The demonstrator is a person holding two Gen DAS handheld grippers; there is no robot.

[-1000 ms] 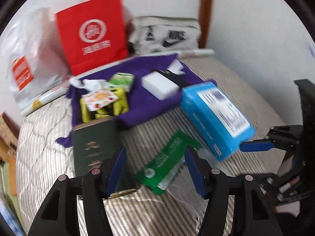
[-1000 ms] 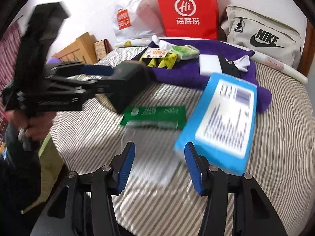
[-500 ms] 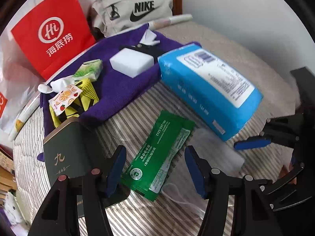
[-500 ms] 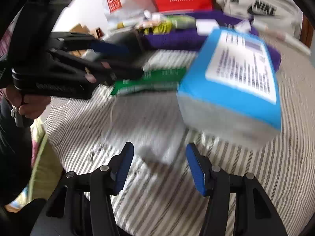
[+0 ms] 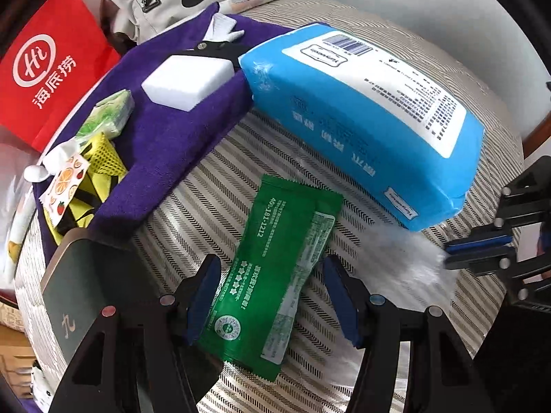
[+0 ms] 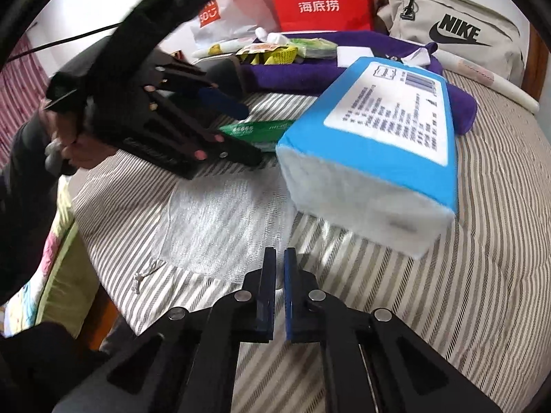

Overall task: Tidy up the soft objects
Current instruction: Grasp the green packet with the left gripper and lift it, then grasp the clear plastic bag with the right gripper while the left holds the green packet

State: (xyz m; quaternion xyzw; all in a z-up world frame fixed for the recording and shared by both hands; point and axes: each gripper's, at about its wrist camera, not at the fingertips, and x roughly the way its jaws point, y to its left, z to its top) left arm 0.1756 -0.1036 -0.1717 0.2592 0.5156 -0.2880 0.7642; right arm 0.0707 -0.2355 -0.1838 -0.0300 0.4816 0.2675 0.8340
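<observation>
My left gripper (image 5: 272,296) is open, its fingers on either side of a green wipes packet (image 5: 275,272) lying on the striped bed. A big blue tissue pack (image 5: 361,117) lies beyond it and also shows in the right wrist view (image 6: 378,130). My right gripper (image 6: 279,275) is shut at the near edge of a sheer white mesh bag (image 6: 220,220); whether it pinches the mesh I cannot tell. In the left wrist view it (image 5: 475,251) sits at the right by the mesh (image 5: 399,251).
A purple towel (image 5: 165,130) carries a white sponge (image 5: 187,81), a green tissue packet (image 5: 106,117) and yellow mesh items (image 5: 93,172). A dark green box (image 5: 79,285) stands at the left. A red paper bag (image 5: 44,72) and a Nike bag (image 6: 447,31) stand behind.
My right gripper has shut, its jaws closing at the mesh bag's edge. My left gripper has moved closer and lower over the green packet, still open.
</observation>
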